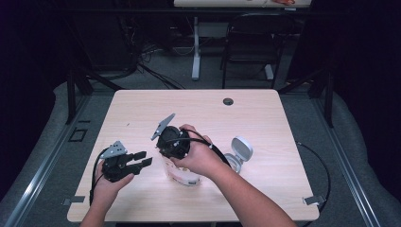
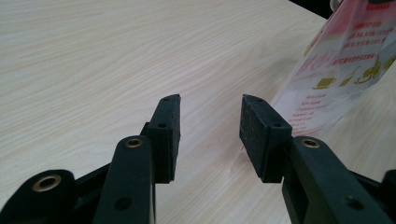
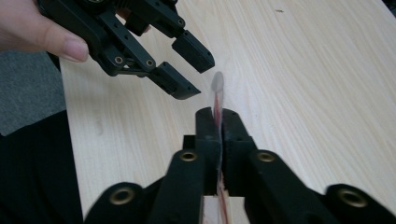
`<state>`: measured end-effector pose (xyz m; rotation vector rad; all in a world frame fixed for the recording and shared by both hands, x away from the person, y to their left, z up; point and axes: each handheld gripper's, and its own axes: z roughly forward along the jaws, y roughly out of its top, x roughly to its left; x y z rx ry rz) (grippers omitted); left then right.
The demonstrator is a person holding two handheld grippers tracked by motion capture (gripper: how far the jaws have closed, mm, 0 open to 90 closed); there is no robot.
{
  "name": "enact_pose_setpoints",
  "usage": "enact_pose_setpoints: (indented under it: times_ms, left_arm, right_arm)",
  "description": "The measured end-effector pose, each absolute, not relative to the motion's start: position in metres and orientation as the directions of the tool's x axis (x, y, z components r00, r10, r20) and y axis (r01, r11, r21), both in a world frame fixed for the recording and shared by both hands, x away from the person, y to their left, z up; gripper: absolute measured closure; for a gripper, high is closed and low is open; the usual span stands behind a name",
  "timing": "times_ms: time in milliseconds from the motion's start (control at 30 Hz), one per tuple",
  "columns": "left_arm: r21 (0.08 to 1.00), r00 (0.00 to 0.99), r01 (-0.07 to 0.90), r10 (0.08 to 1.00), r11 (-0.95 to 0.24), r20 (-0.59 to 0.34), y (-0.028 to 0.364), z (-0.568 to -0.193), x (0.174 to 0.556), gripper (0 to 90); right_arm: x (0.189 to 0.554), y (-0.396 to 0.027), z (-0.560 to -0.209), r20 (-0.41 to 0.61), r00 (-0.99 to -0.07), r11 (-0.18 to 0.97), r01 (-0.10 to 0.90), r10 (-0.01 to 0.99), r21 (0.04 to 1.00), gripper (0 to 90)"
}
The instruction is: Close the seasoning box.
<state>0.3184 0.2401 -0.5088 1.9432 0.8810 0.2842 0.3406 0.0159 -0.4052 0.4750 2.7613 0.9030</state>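
Wooden table [image 1: 265, 118], pouch [image 1: 182, 176], white lid [image 1: 242, 150]

The left claw [image 1: 144, 158] sits over the counter [image 1: 265, 118] with its 2 jaws apart, nothing between them. Just to its right stands a printed pouch [image 1: 182, 176], whose top edge is pinched in the right claw [image 3: 217, 122] from above. Right of that claw, beyond the person's forearm, a round lidded container [image 1: 239, 152] rests on the counter. Behind both claws, near the far edge, is a cable hole [image 1: 228, 101].

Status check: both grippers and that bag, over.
Right gripper shut on bag edge. Left gripper open, beside bag, not touching. White lidded container behind.
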Motion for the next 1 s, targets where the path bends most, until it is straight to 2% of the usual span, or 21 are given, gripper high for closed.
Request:
enact_pose_setpoints:
  times_ms: [400,1000]
  left_arm:
    - [0.842,0.721,0.451,0.677,-0.297,-0.148,0.238,-0.508,0.317,58.7]
    - [0.84,0.74,0.439,0.659,-0.319,-0.135,0.232,-0.508,0.315,57.8]
  right_arm:
    - [0.339,0.012,-0.403,-0.119,-0.93,0.775,0.214,0.348,0.595,89.9]
    - [0.337,-0.019,-0.392,-0.114,-0.925,0.727,0.203,0.362,0.656,90.0]
